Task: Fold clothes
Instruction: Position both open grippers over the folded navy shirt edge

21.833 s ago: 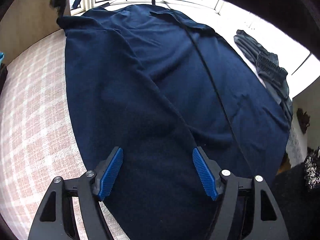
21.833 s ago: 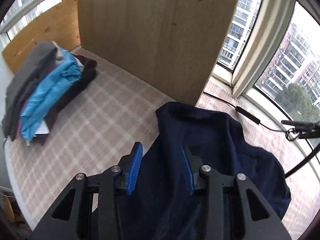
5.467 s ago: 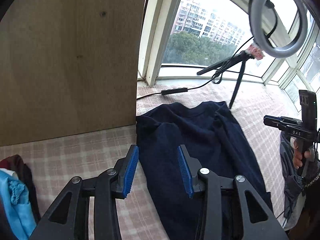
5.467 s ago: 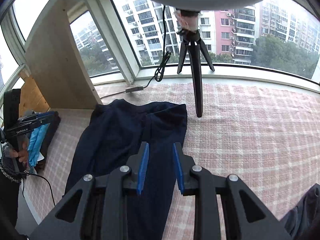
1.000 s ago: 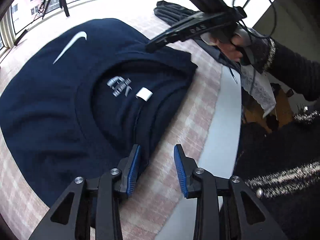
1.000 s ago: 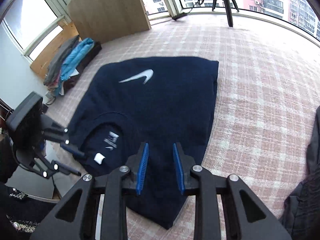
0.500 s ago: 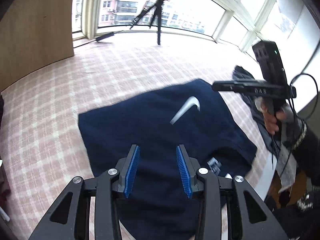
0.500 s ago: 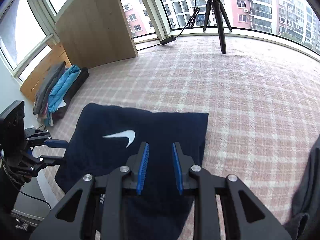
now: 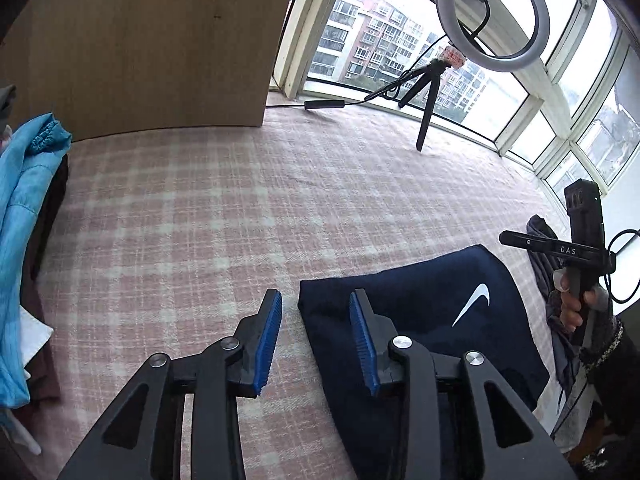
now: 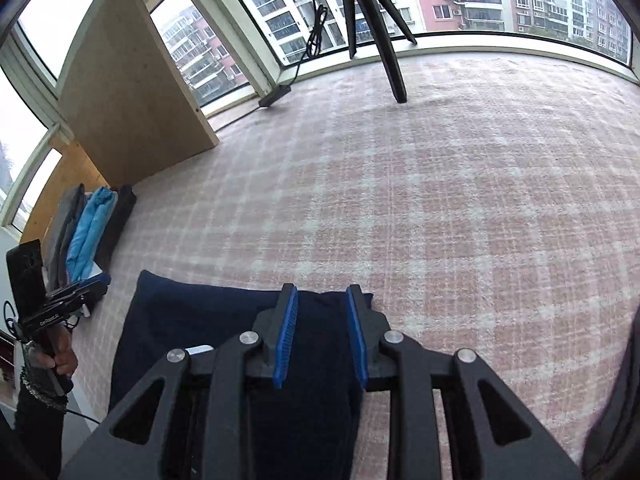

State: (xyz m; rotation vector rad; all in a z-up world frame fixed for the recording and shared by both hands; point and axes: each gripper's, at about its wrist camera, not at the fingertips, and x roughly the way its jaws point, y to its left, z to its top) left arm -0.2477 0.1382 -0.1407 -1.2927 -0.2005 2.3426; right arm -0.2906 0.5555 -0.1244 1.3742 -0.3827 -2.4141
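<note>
Navy sweatshirt (image 9: 420, 308), folded compact at the near edge of the checked carpet (image 9: 200, 220); soft and limp, best gripped at a folded edge; left claw (image 9: 316, 340) and right claw (image 10: 322, 336) both parted, empty.

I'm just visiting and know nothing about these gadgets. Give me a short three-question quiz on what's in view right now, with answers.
1. True or false: the navy sweatshirt lies folded on the pink checked blanket.
2. Which colour are the pads on the fingers of the left gripper? A red, B blue, C green.
3. Fill in: the tripod by the window carries a ____ light.

Key
1. True; its white swoosh logo faces up.
2. B.
3. Ring. The right gripper is over the same sweatshirt, fingers apart, gripping nothing.
</note>
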